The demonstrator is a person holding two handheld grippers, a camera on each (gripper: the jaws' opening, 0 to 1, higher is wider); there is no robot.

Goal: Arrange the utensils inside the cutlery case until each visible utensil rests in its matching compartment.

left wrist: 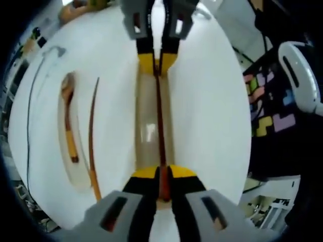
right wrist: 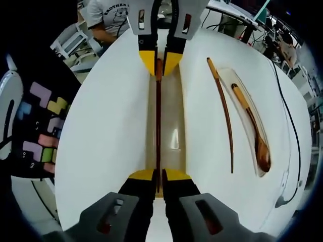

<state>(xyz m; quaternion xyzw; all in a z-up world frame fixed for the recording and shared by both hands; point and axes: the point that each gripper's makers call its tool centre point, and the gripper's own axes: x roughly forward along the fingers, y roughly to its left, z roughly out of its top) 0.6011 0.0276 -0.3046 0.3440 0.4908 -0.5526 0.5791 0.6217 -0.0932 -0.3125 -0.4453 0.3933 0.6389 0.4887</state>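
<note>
I hold one thin dark red-brown wooden chopstick (left wrist: 160, 121) by both of its ends. My left tongs (left wrist: 162, 177), at the bottom middle of the left gripper view, are pinched narrow on the near end. My right tongs (right wrist: 158, 176), at the bottom middle of the right gripper view, are pinched narrow on the other end. The stick runs straight up the middle of each frame, along the long clear plastic tray (left wrist: 151, 101) of the cutlery case on the round white tabletop (left wrist: 212, 101). I cannot tell if the stick touches the tray floor. In the left of the left gripper view lies a second thin brown chopstick (left wrist: 92, 136) on the bare tabletop, and beside it a brown wooden spoon (left wrist: 68, 116) rests in a clear curved tray (left wrist: 73, 174). I think the step now is to lay this stick flat in the middle tray. To do it well, I should keep both ends level, lower them together, keep the stick between the tray walls, then let go of both ends gently.
</note>
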